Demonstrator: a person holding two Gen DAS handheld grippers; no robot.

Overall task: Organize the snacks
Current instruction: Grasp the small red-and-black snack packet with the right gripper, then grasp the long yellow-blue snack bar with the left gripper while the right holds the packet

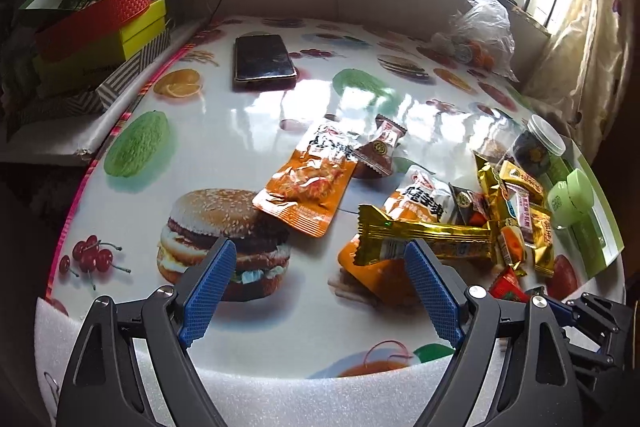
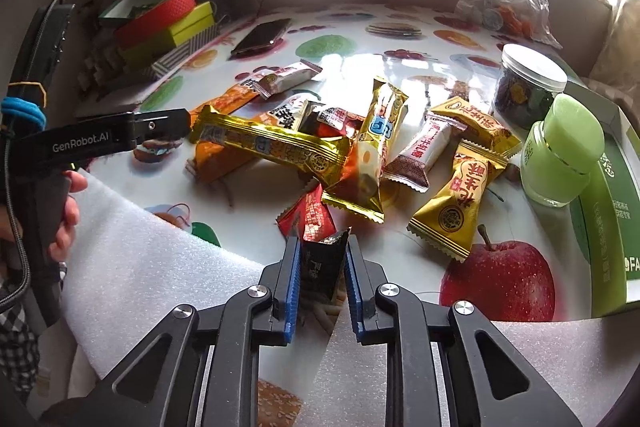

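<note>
Two sets of jaws showing: right gripper (image 2: 320, 259) jaws pinching small black snack packet (image 2: 323, 267) at near edge of worktop (image 2: 400, 67), just before red packet (image 2: 310, 217). Left gripper (image 1: 318, 291) jaws gaping wide, holding nothing, hovering above burger print (image 1: 224, 231). Snack pile (image 2: 360, 155) lying beyond, long gold bar (image 2: 272, 143) on top. Green jar (image 2: 564, 159) sitting at right, phone (image 1: 262, 61) far left.
</note>
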